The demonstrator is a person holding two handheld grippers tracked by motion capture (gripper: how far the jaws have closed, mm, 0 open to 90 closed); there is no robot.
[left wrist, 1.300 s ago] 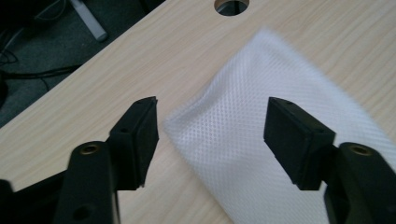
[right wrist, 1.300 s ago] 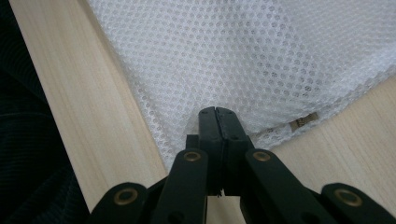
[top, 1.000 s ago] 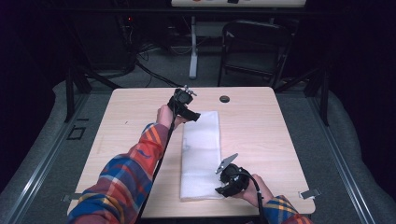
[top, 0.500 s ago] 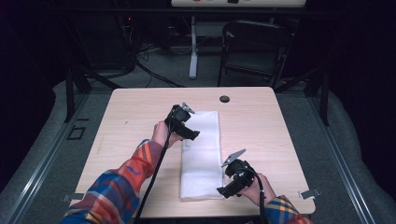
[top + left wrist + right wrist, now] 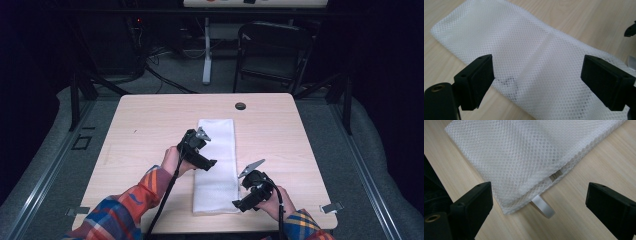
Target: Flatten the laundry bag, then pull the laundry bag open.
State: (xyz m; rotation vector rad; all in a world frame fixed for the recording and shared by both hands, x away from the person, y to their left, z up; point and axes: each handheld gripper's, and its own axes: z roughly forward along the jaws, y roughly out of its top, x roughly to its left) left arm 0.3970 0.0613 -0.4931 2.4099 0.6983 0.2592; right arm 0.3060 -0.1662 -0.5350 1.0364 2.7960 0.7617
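A white mesh cloth (image 5: 217,135) lies folded in a long strip down the middle of the wooden table (image 5: 150,125). My left gripper (image 5: 209,163) hovers over the strip's left edge about halfway along. Its jaws have just been opening and stand open above the mesh (image 5: 531,42), with nothing pressed between them (image 5: 539,73). My right gripper (image 5: 244,204) is at the strip's near right corner; its jaws have just opened and stand wide (image 5: 541,201). Between them lie the mesh corner (image 5: 519,155) and a small white loop (image 5: 543,206) that sticks out from the hem.
A round cable hole (image 5: 240,106) sits near the table's far edge. A dark folding chair (image 5: 272,50) and cables stand on the floor beyond. Metal clips (image 5: 331,207) mark the near edge. Bare wood lies on both sides of the cloth.
My left gripper has come from the cloth's far end toward the person along its left edge. The right gripper has stayed at the near right corner.
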